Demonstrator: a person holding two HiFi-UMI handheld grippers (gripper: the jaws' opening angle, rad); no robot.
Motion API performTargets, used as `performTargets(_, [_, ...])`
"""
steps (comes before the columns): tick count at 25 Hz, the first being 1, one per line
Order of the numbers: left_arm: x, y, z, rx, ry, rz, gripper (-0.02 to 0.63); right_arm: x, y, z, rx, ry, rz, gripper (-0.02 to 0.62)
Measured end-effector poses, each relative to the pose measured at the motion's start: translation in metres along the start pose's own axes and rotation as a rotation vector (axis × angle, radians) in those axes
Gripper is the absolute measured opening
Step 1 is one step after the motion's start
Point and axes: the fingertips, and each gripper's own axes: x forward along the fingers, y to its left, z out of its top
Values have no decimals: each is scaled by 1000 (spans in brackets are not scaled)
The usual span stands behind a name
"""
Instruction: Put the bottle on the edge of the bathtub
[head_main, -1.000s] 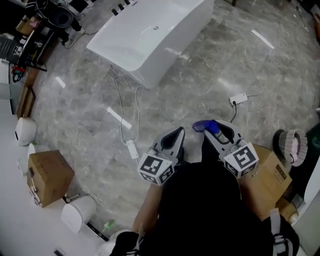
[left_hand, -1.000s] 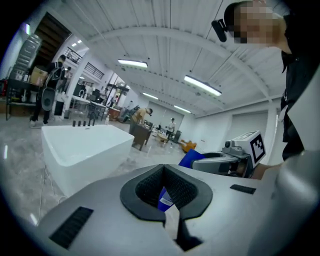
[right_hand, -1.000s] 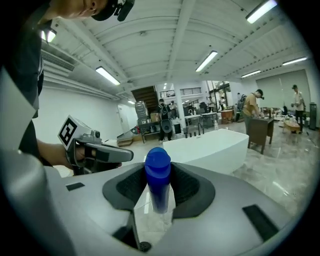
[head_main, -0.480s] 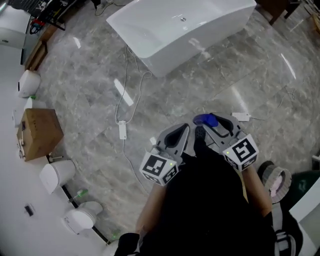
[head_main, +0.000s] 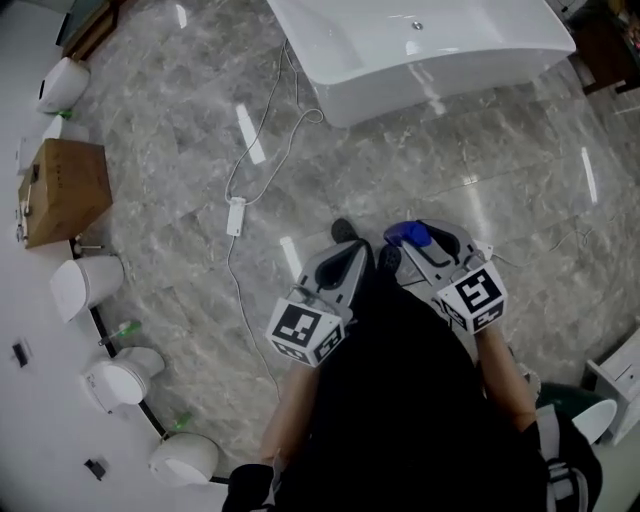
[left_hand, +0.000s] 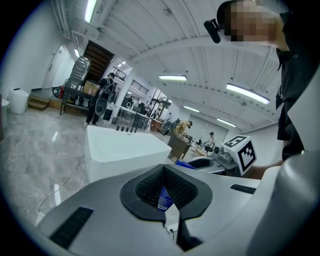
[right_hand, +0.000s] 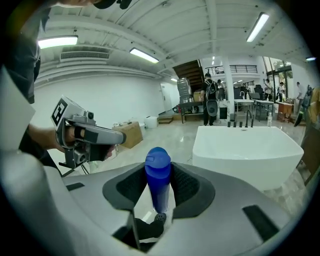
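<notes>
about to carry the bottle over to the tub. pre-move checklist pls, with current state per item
1. Grip on the blue bottle: ok, right gripper is shut on it, cap up.
2. Bathtub in sight: ok, ahead, well apart from both grippers.
3. Its near edge free: ok, looks bare.
4. Floor path: not ok, white cable trails from the tub towards the person's left side.
5. Left gripper free: cannot tell, jaws together, but something small, blue and white, shows in their recess.
</notes>
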Motion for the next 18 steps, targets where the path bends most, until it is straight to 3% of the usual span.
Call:
performTargets(10, [29, 79, 60, 17, -52, -9, 8, 80, -13, 65, -170, 73, 68, 146])
performTargets(18, [43, 125, 64, -19, -28, -13, 8, 149, -39, 42, -319, 232, 131, 146])
